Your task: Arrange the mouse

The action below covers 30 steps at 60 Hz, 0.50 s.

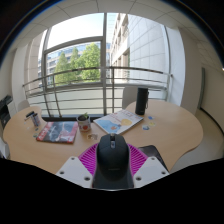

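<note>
A black computer mouse (112, 160) sits between my gripper's (112, 163) two fingers, its nose pointing away from me. The magenta pads (90, 157) press against both of its sides, so the gripper is shut on the mouse. The mouse is held above the near edge of a round wooden table (175, 125). A dark mouse mat (152, 153) lies on the table just right of the mouse, partly hidden by the right finger.
On the table beyond the fingers stand a magazine (57, 131) and a mug (33, 118) at the left, a cup (84, 123) in the middle, open papers (117, 122) and a dark upright speaker (142, 100). A large window with a railing is behind.
</note>
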Motion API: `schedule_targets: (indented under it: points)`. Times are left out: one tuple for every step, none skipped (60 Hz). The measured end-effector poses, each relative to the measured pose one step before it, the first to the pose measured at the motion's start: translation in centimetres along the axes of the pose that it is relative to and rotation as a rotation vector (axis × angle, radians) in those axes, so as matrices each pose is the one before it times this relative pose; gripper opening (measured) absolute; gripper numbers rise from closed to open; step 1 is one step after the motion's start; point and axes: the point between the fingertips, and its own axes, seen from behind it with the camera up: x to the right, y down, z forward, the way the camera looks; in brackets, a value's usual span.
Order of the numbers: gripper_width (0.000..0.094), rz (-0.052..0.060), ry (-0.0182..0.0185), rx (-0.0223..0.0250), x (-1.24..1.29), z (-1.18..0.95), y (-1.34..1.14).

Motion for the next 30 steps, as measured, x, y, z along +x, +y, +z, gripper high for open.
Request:
schedule_targets:
  points:
    - [0.0391,-0.0048,0.0018,-0.02474,0.756,0.466,0.8]
    - [0.0391,-0.0078,0.00395,-0.02373,0.719,0.728,1.163]
    - [0.0391,-0.0089,0.00459,-0.02288,0.716,0.709,1.09]
    - [0.0392,-0.0079,0.00231,-0.02074,0.602,0.663,1.056]
    - [0.0392,-0.0068,-0.00054,-0.01941,0.486,0.558,0.972]
    - [0.0392,-0.0044,-0.00335,-0.01706,0.375,0.537,0.927]
    - [0.0392,-0.0019,-0.00389,-0.01427,0.292,0.522,0.804]
    - [0.0393,0.0023,-0.0062,-0.00593,0.194,2.376,1.726]
    - [0.0395,0.0001,-0.00369,-0.01233,0.447,-0.299,0.642]
    - [0.0395,-0.0008,-0.00368,-0.01502,0.25,0.224,0.596]
    - [0.0397,0.0006,-0.00331,-0.01331,0.255,0.22,0.556]
    - [0.04,0.0028,-0.00287,-0.01034,0.216,0.186,0.439]
    - [0.041,0.0039,-0.00268,-0.00806,0.156,0.216,0.381]
    - [0.042,0.0032,-0.00264,-0.00811,0.173,0.169,0.375]
    - [0.0435,0.0033,-0.0025,-0.00876,0.144,0.141,0.333]
    - [0.045,0.005,-0.00197,-0.00741,0.141,0.163,0.298]
    - [0.0468,0.0066,-0.00105,-0.00641,0.143,0.126,0.237]
    - [0.0486,0.0065,-0.00051,-0.00724,-0.009,0.767,0.075]
    - [0.0505,0.0049,-0.00354,-0.00304,-0.007,-0.022,0.244]
    - [0.0523,0.0008,-0.0058,0.00597,-0.23,0.072,0.015]
    - [0.0543,-0.001,-0.0056,0.00519,-0.076,-0.099,-0.065]
    - [0.0569,-0.0006,0.00004,0.00506,0.038,-0.164,-0.144]
    - [0.0603,-0.002,0.00412,0.00753,0.081,-0.237,-0.227]
    - [0.0646,-0.0041,0.00231,0.00806,0.004,-0.297,-0.247]
    - [0.0696,-0.005,0.00372,0.00656,0.032,-0.278,-0.215]
    - [0.0752,-0.0051,0.00427,0.00473,0.015,-0.321,-0.189]
    - [0.08,-0.0029,0.00195,-0.0004,0.017,-0.389,-0.412]
    - [0.0834,-0.0029,0.00458,0.00657,-0.016,-0.363,-0.158]
    - [0.0859,-0.0018,0.00025,0.00514,-0.074,-0.453,-0.358]
    - [0.0851,-0.0005,0.00044,0.00358,-0.106,-0.43,-0.078]
